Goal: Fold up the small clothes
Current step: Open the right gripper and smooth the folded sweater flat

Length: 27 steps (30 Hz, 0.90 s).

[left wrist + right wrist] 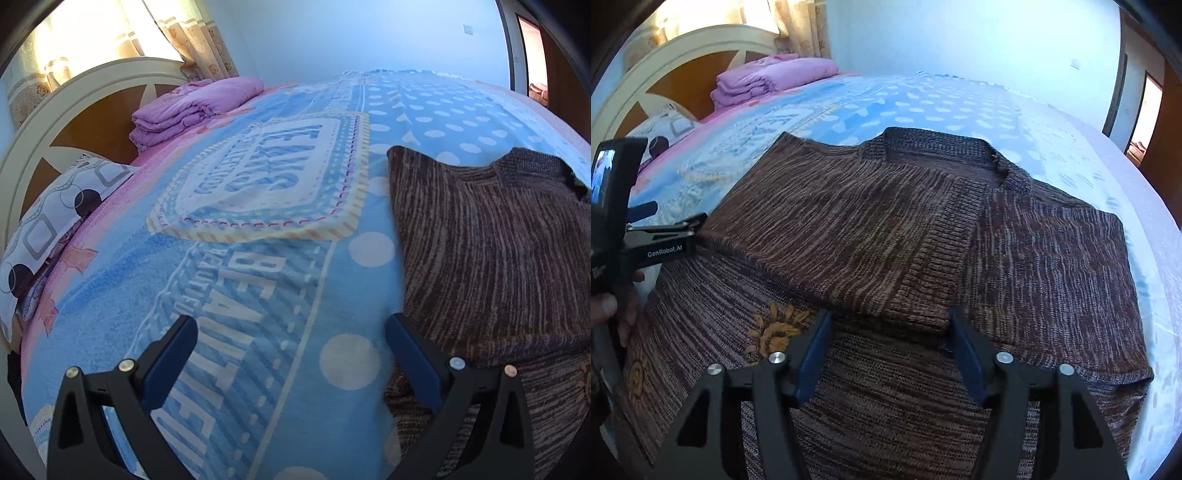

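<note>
At the head of the bed, on the left, a patterned pillow (55, 218) is lying against the white headboard (44, 125), and a folded pink quilt (192, 107) is sitting just beyond it by the curtain (199, 40). A blue blanket (236, 288) with white dots and lettering is covering the bed.

The left gripper (291, 332) is hovering over the blanket just left of the sweater, its fingers (173, 362) standing wide apart with only blanket between them. In the right wrist view a hand (609, 306) is gripping that tool at the sweater's left edge.

The brown knit sweater (871, 229) is lying flat on the blanket toward the near edge of the bed, collar (938, 147) pointing to the far edge. Its left side is folded over the middle, the ribbed cuff (938, 266) ending near the centre, and an orange flower (775, 328) is showing on the front.

The right gripper (888, 332) is hanging over the cuff's near corner, its fingers (812, 358) standing open, not pressing the knit.
</note>
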Each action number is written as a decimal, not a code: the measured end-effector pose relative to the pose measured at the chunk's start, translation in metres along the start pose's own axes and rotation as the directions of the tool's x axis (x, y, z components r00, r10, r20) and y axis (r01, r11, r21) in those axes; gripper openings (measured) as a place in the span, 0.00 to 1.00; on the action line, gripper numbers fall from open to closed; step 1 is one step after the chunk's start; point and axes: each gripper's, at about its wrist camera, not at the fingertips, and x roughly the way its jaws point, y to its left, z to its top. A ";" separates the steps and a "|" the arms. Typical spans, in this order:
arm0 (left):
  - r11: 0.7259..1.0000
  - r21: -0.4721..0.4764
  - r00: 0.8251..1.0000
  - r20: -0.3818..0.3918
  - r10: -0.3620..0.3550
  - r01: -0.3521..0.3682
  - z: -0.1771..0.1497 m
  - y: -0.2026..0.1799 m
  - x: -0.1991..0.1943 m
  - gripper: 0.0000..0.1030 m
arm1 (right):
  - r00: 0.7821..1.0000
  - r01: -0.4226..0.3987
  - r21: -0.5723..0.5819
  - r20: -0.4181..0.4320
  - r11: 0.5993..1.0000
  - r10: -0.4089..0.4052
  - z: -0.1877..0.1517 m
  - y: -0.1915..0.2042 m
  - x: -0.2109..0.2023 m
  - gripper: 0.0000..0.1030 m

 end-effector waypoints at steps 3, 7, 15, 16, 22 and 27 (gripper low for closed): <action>0.999 -0.009 0.999 0.016 -0.046 0.047 -0.002 0.004 -0.008 1.00 | 1.000 -0.003 0.036 0.023 0.999 0.002 -0.005 -0.001 -0.010 0.62; 0.997 -0.007 0.997 0.033 -0.073 0.073 -0.005 0.006 -0.015 1.00 | 0.999 -0.015 0.069 0.053 0.997 0.011 -0.012 -0.006 -0.023 0.62; 0.996 0.005 0.996 0.035 -0.087 0.087 -0.006 0.006 -0.019 1.00 | 0.999 0.003 0.116 0.042 0.993 -0.008 -0.019 -0.016 -0.022 0.62; 0.996 0.002 0.996 0.030 -0.090 0.090 -0.006 0.006 -0.017 1.00 | 0.999 0.002 0.118 0.044 0.993 -0.008 -0.019 -0.016 -0.022 0.62; 0.996 0.006 0.995 0.021 -0.094 0.093 -0.010 0.008 -0.025 1.00 | 0.999 0.010 0.138 0.036 0.990 -0.015 -0.020 -0.020 -0.023 0.64; 0.989 0.078 0.992 -0.001 -0.125 0.125 -0.023 0.000 -0.041 1.00 | 0.996 0.046 0.141 0.065 0.989 -0.056 -0.027 -0.027 -0.041 0.64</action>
